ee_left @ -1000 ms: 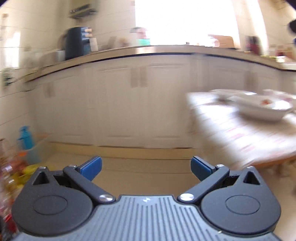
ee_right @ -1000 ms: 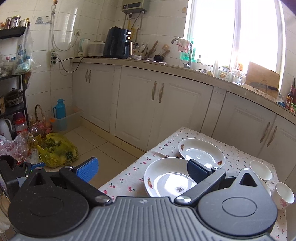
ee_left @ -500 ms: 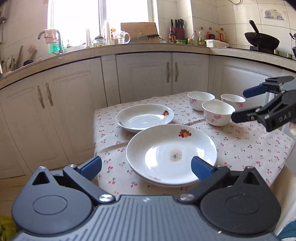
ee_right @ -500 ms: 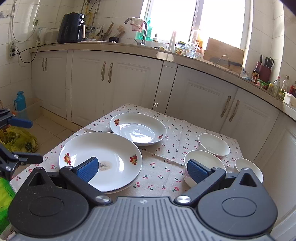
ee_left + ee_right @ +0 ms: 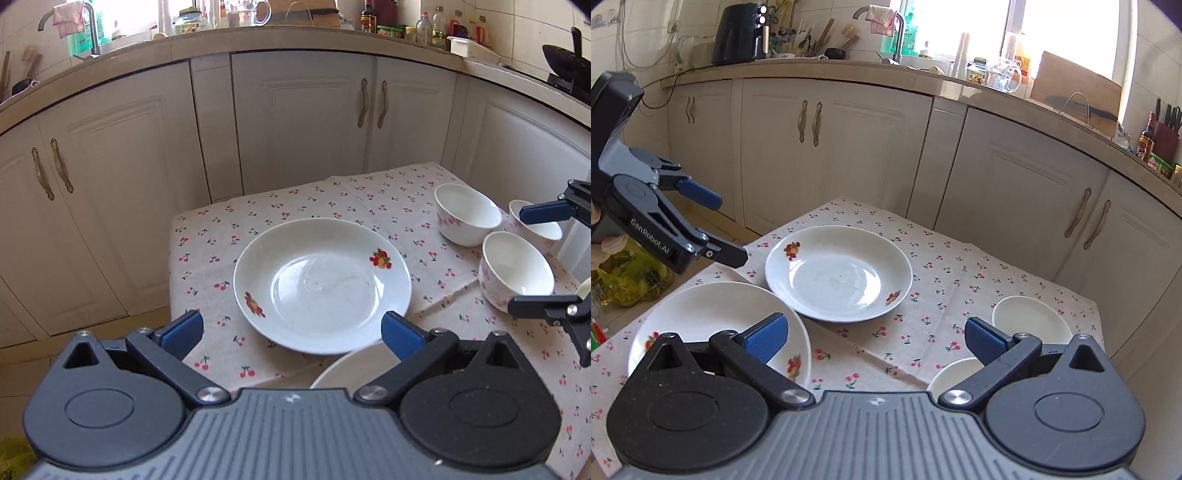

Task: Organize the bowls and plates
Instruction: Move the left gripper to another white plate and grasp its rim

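Observation:
A cherry-print tablecloth (image 5: 207, 240) carries two white fruit-decorated plates and three small white bowls. The far plate (image 5: 321, 284) (image 5: 838, 273) lies just ahead of my open left gripper (image 5: 291, 330), whose fingers are empty. The near plate (image 5: 713, 321) shows only as a rim (image 5: 343, 369) under that gripper. Bowls (image 5: 467, 214) (image 5: 517, 273) (image 5: 535, 225) cluster at the right. My right gripper (image 5: 873, 336) is open and empty above the cloth, with two bowls (image 5: 1028, 321) (image 5: 956, 376) near its right finger. Each gripper appears in the other's view (image 5: 515, 260) (image 5: 728, 229).
White cabinets (image 5: 295, 118) run close behind the table under a cluttered counter (image 5: 849, 70) with a tap, jars and a black appliance (image 5: 738, 35). A wok (image 5: 565, 59) sits at the far right. A yellow bag (image 5: 635, 277) lies on the floor left of the table.
The left gripper swung from facing the cabinets to over the table, then closer to the far plate. The right gripper also came in over the table. Both stayed open.

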`<state>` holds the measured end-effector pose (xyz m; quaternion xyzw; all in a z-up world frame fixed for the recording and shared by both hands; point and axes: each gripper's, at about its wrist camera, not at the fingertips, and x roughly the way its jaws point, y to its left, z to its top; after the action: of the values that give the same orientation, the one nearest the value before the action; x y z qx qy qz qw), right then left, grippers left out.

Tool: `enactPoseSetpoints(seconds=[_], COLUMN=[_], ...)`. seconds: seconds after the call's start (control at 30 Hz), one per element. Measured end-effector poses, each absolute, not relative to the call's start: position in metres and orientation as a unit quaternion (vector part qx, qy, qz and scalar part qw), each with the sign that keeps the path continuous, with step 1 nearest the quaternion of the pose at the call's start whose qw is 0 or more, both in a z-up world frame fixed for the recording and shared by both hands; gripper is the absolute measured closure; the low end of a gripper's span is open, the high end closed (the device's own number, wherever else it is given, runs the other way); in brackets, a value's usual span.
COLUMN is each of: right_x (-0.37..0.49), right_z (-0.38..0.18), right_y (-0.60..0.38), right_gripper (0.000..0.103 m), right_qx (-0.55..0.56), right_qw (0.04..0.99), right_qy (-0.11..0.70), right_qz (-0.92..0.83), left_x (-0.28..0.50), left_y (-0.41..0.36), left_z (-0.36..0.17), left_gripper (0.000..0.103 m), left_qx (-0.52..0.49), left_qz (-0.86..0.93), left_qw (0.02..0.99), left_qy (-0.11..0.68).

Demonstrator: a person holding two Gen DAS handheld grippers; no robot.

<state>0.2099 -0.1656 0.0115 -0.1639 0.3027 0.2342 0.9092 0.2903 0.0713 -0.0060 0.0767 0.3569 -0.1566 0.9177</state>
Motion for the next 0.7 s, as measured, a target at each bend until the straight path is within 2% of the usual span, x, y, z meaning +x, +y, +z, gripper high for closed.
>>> enactPoseSetpoints(seconds=[0.3,0.43,0.6,0.7], right_x=[0.280,0.302,0.314,0.317], right_z=[-0.001,-0.011,-0.033,-0.043], right_y=[-0.161,-0.155,-0.143,-0.137], right_gripper=[0.006,0.007,0.012,0.016], right_qx=[-0.215,-0.234,-0.272,-0.289], right_qw=[0.859,0.832,0.796,0.779], right_qy=[0.330,0.355,0.384,0.396], right_qz=[0.326,0.356,0.379,0.392], left_x=[0.361,0.383,0.401,0.407], left_y=[0.063,0.064,0.068,0.068], left_z=[-0.027,-0.038,-0.051,-0.058], left_gripper=[0.004,0.015,0.016,0.023], left_qx=[0.051,0.043,0.019,0.018], left_qz=[-0.153,-0.148,-0.154,-0.155], left_qw=[0.900,0.892,0.882,0.876], left_qy=[0.404,0.424,0.445,0.456])
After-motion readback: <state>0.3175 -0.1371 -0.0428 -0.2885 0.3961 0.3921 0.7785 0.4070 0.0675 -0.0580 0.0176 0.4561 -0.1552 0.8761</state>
